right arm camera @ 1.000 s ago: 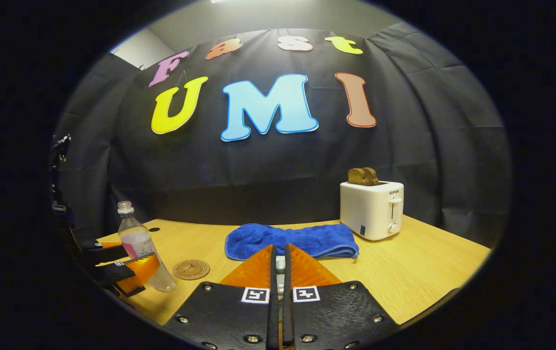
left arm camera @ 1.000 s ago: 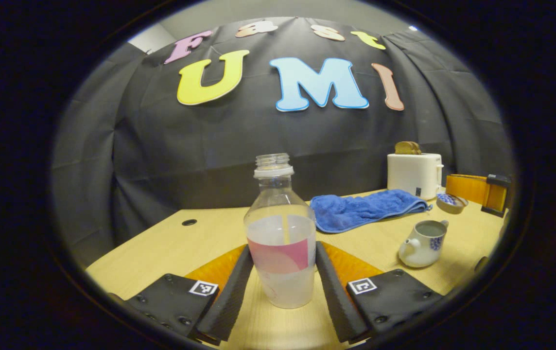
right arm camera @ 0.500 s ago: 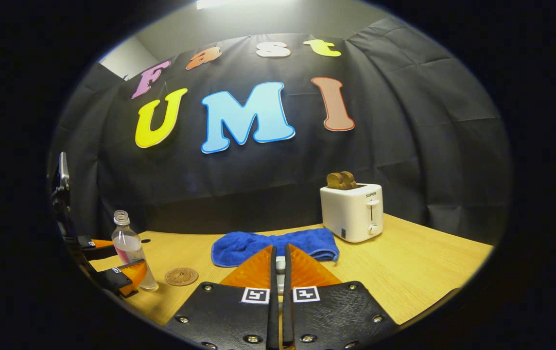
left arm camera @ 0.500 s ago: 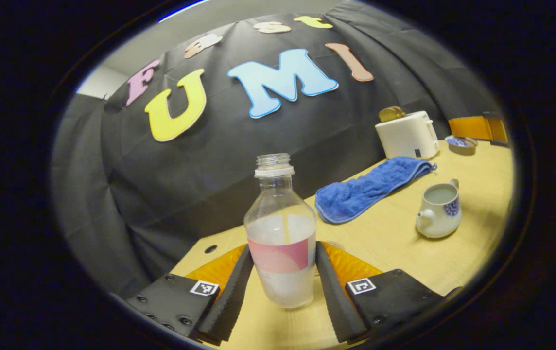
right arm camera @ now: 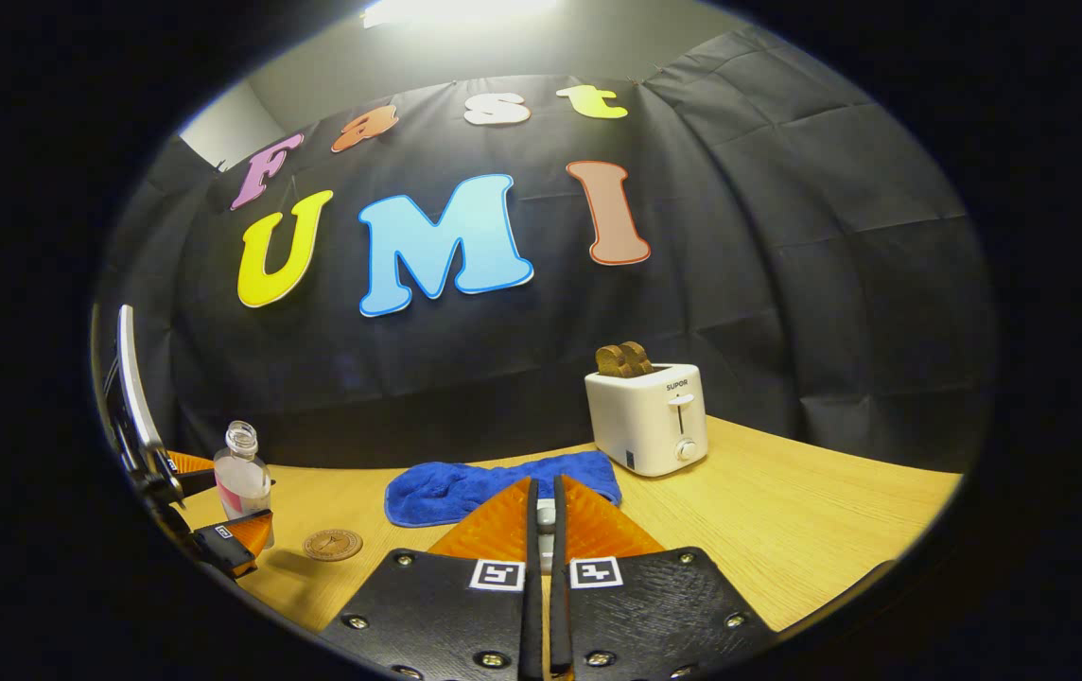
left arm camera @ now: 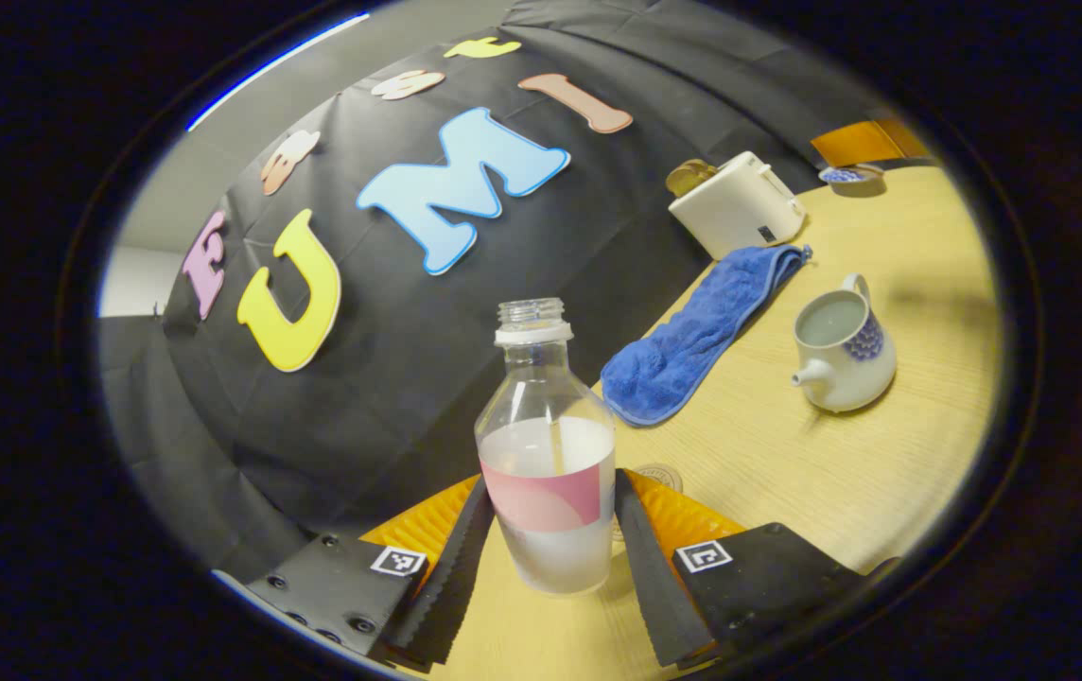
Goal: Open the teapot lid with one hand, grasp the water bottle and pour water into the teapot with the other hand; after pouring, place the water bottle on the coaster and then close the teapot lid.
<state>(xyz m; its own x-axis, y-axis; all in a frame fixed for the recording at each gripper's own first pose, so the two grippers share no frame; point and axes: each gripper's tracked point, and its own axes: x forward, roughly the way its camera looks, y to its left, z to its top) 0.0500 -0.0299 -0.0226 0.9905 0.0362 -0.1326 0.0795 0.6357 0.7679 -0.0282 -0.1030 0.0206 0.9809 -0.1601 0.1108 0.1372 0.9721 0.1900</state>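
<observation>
Water bottle (left arm camera: 546,454) sits between the two fingers of the left hand-held gripper (left arm camera: 549,558), which press on its sides at the pink and white label; no writing on that label can be read. The bottle is uncapped, partly filled with cloudy water, and in the left gripper view the whole scene is tilted, so the bottle is held off the worktop (left arm camera: 787,473). Just behind its base, the round coaster (left arm camera: 659,475) peeks out beside the finger. Farther off stands the white teapot (left arm camera: 839,345) with a blue pattern, lid off, its mouth open. A blue towel (left arm camera: 692,340) lies between bottle and teapot, and a white toaster (left arm camera: 740,203) with bread stands beyond.

In the right gripper view, the right hand-held gripper (right arm camera: 543,530) has its fingers almost together, nipping a small white thing (right arm camera: 546,515) too hidden to identify. The toaster there carries lettering on its front.
</observation>
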